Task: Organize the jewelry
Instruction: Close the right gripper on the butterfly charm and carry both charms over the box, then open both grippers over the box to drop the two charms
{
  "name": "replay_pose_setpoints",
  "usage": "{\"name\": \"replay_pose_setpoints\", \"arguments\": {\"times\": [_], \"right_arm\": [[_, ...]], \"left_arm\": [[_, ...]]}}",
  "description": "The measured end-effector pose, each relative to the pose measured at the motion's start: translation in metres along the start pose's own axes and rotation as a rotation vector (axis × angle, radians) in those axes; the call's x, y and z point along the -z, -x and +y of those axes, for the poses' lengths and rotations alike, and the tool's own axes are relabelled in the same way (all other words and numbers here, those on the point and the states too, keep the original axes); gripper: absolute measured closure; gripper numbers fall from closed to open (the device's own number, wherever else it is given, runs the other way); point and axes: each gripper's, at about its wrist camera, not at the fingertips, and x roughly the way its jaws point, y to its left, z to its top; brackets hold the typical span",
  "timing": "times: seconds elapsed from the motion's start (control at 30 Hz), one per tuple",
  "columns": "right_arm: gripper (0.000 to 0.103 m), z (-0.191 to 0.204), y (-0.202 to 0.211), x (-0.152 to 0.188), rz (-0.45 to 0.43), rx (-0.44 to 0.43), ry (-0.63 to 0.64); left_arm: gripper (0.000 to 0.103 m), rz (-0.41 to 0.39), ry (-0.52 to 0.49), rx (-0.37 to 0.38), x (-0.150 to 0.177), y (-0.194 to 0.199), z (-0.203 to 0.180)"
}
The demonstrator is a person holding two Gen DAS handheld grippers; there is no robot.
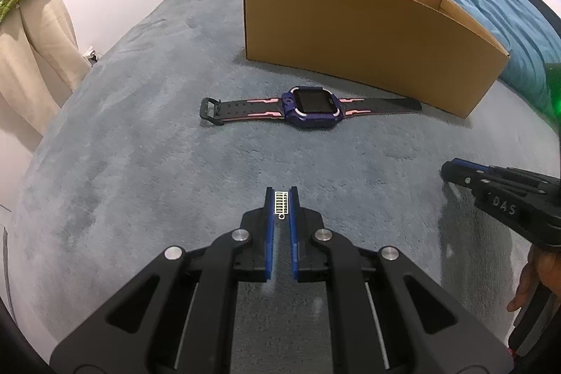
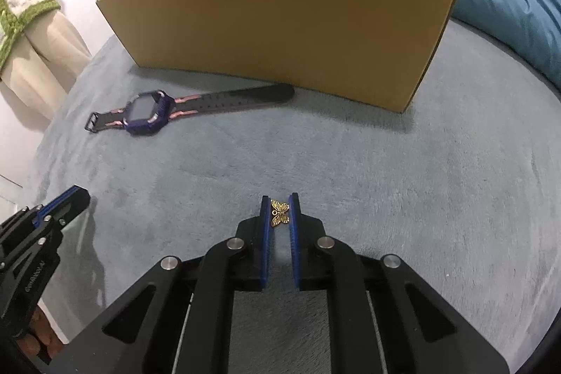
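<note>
Between the right gripper's (image 2: 280, 211) fingers (image 2: 265, 216): a gold butterfly charm (image 2: 279, 213), wings filigreed.

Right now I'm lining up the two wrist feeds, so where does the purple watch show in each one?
Left wrist view: the purple watch lies flat just above centre, strap running left to right, in front of the cardboard box.
Right wrist view: the purple watch sits at left of centre, its strap end reaching toward the cardboard box.
Shared landmark: the cardboard box, standing just behind the watch in both views.
</note>
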Motion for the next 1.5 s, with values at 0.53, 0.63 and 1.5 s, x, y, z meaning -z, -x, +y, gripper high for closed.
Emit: {"name": "replay_pose_setpoints", "arguments": {"times": [0.53, 0.63, 1.5], "right_arm": [[0.093, 0.01, 0.094, -0.091, -0.272, -0.073, -0.029], [0.093, 0.002, 0.096, -0.115, -0.3, -0.068, -0.043], [0.093, -0.029, 0.04, -0.147, -0.205, 0.019, -0.117]], "left_arm": [[0.097, -0.267, -0.005, 0.072, -0.132, 0.055, -0.015], [0.097, -0.295, -0.02, 0.088, -0.169, 0.048, -0.022], [0.097, -0.228, -0.113, 0.054, -0.212, -0.019, -0.035]]}}
